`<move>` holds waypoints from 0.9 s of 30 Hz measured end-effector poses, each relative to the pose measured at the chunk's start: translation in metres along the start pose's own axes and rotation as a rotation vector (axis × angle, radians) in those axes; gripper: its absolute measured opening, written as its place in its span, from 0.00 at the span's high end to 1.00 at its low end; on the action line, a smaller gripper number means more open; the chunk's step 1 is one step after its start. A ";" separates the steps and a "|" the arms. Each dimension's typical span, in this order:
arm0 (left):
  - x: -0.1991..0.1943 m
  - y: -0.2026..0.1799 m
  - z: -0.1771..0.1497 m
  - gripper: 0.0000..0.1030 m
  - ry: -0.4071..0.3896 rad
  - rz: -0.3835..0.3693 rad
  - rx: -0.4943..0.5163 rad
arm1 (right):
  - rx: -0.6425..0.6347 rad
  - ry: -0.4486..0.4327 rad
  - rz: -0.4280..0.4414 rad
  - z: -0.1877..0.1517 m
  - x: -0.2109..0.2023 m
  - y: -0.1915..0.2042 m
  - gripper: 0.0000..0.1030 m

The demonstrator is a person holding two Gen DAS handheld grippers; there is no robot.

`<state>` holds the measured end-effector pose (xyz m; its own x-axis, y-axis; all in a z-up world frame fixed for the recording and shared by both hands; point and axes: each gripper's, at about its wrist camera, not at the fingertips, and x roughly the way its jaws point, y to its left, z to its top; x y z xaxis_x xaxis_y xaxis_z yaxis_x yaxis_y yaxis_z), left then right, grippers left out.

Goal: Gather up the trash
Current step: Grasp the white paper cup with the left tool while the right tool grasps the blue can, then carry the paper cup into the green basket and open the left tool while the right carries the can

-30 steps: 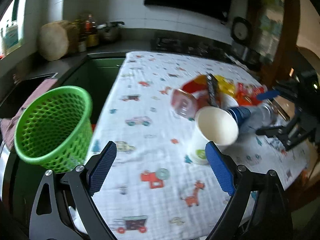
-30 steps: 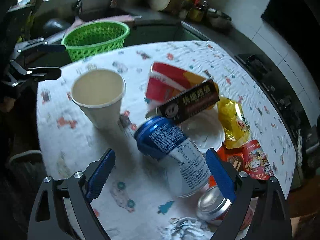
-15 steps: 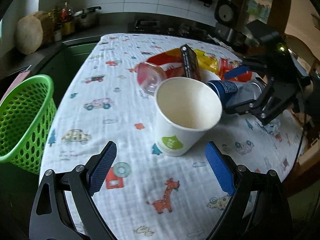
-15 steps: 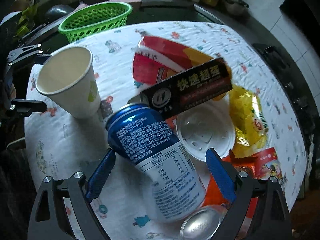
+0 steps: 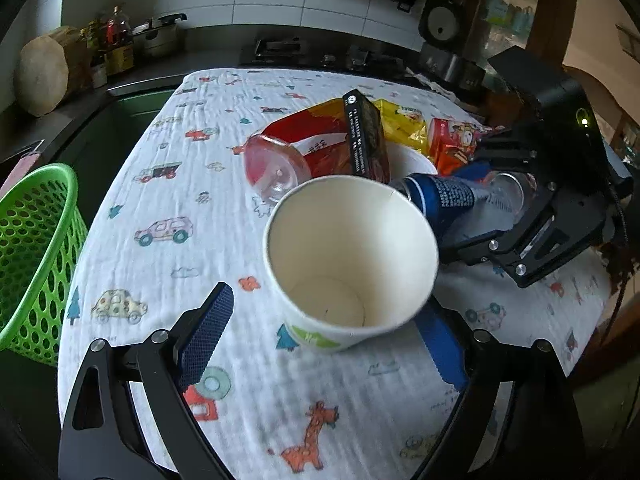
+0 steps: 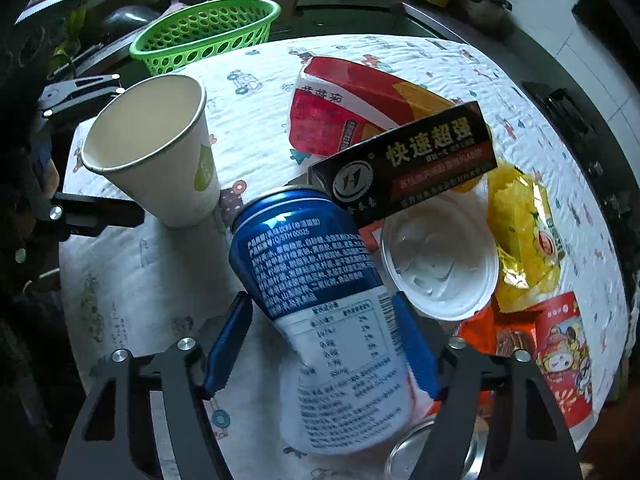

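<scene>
The blue can [image 6: 320,280] is lying on its side at the counter's [image 5: 168,184] near edge, at five o'clock from the paper cup [image 5: 348,256]. It looks light, thin-walled and slick, so mid-body is the place to grip. The right gripper [image 6: 320,344] is closing its fingers around it. The left gripper [image 5: 324,344] is straddling the cup, fingers wide and narrowing slightly; the green basket [image 6: 208,36] is sitting at eleven o'clock.

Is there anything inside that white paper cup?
No: the paper cup stands upright, and the left wrist view looks straight down to its bare white bottom. The tablecloth directly beneath the cup is covered, so nothing can be seen there.
</scene>
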<state>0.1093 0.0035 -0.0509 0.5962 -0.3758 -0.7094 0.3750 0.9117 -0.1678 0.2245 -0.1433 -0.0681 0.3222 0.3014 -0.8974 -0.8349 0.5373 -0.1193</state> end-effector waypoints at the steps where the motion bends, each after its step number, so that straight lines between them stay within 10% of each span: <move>1: 0.001 -0.001 0.001 0.18 0.000 -0.004 0.005 | 0.002 -0.002 0.001 -0.001 -0.001 0.001 0.37; 11: 0.012 -0.001 0.005 0.42 0.019 -0.034 0.000 | 0.067 -0.009 0.052 -0.002 -0.005 0.007 0.47; 27: -0.004 0.003 0.003 0.44 -0.025 -0.013 0.017 | 0.169 -0.038 0.120 0.001 0.003 0.013 0.51</move>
<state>0.1101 0.0077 -0.0464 0.6091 -0.3915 -0.6897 0.3943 0.9041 -0.1649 0.2151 -0.1346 -0.0724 0.2444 0.3986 -0.8840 -0.7824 0.6195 0.0631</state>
